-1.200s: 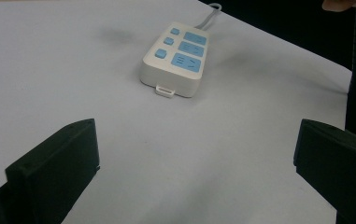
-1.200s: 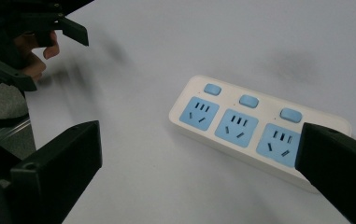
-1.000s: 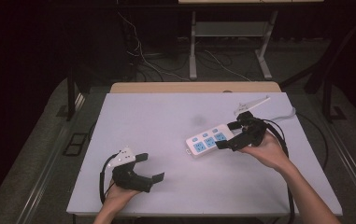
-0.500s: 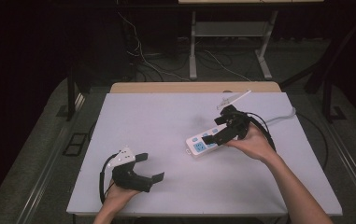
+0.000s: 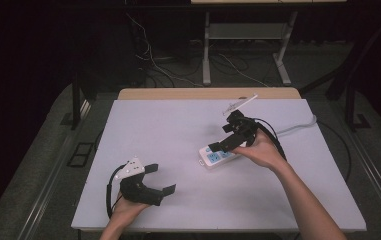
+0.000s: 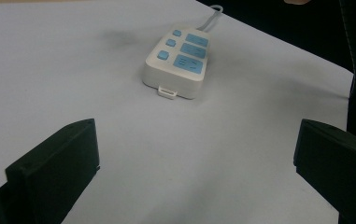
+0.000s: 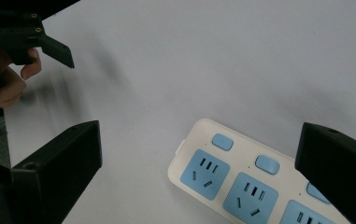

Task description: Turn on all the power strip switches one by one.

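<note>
A white power strip (image 5: 214, 156) with blue sockets and buttons lies right of the table's middle, and its grey cable (image 5: 298, 127) runs off toward the right edge. My right gripper (image 5: 224, 138) hovers open just above the strip, held by a hand. In the right gripper view the strip's button end (image 7: 234, 179) lies between and below the wide-apart jaws of the right gripper (image 7: 199, 158). My left gripper (image 5: 160, 179) rests open at the near left, empty. In the left gripper view the left gripper (image 6: 194, 154) faces the strip (image 6: 178, 63), which lies well ahead.
The white table (image 5: 168, 125) has a wooden strip along its far edge (image 5: 178, 93). Behind it stand a metal desk frame (image 5: 207, 50) and loose floor cables (image 5: 153, 60). The other hand with the left gripper (image 7: 26, 32) shows at the top left of the right gripper view.
My right gripper has moved left along the power strip, from its cable end to its button end, staying open. The left gripper has not moved.
</note>
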{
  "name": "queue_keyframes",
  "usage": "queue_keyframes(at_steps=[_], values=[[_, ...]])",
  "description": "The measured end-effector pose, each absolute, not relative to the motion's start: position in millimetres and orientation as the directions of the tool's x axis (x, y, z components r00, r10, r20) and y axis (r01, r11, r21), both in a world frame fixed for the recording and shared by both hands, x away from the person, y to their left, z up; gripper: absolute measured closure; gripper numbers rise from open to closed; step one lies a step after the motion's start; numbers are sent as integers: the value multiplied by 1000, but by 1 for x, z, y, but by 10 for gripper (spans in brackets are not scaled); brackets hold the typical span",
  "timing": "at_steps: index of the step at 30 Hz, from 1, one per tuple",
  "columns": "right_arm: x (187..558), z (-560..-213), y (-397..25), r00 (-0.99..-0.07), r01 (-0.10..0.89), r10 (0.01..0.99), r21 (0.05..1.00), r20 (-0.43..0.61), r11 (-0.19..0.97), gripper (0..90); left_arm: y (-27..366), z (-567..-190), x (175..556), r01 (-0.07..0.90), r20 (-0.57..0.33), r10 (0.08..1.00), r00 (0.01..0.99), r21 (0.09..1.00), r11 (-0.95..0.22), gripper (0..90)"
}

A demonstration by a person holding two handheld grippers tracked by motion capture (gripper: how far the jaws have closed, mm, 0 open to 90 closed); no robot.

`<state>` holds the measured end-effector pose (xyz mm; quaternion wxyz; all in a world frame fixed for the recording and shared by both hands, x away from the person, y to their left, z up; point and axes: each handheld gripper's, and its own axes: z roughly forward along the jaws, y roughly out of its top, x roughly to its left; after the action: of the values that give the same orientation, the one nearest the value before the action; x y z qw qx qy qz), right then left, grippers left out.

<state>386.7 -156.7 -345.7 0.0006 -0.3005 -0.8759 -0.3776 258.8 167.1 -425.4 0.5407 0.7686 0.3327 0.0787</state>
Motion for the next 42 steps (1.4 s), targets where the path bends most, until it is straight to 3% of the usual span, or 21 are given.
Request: queue_keyframes(at_steps=[9,10,11,16,18,19,29,37,42], values=[[393,-355,-152,-813,534,537,654,225,535,80,166,-426,258,429,-239,595,767,882,-198,0],[395,-357,-151,-818,529,528,660,229,533,158,166,-426,258,427,-238,592,770,882,-201,0],[395,-357,-151,-818,529,528,660,229,533,158,165,-426,258,424,-234,589,773,882,-205,0],[400,-364,-146,-810,540,541,648,226,537,352,166,-426,258,424,-236,592,771,884,-199,0],[400,-365,-145,-808,542,544,645,226,538,379,167,-425,258,422,-235,594,769,885,-197,0],[402,-368,-144,-803,551,548,638,232,538,450,167,-425,258,422,-236,595,768,885,-195,0],[407,-378,-138,-802,552,555,628,221,548,638,167,-426,258,421,-233,594,770,885,-198,0],[414,-386,-139,-810,557,526,620,259,552,871,167,-426,259,419,-230,594,771,886,-200,0],[419,-388,-142,-809,560,523,622,269,547,897,167,-426,259,418,-230,594,771,887,-199,0]])
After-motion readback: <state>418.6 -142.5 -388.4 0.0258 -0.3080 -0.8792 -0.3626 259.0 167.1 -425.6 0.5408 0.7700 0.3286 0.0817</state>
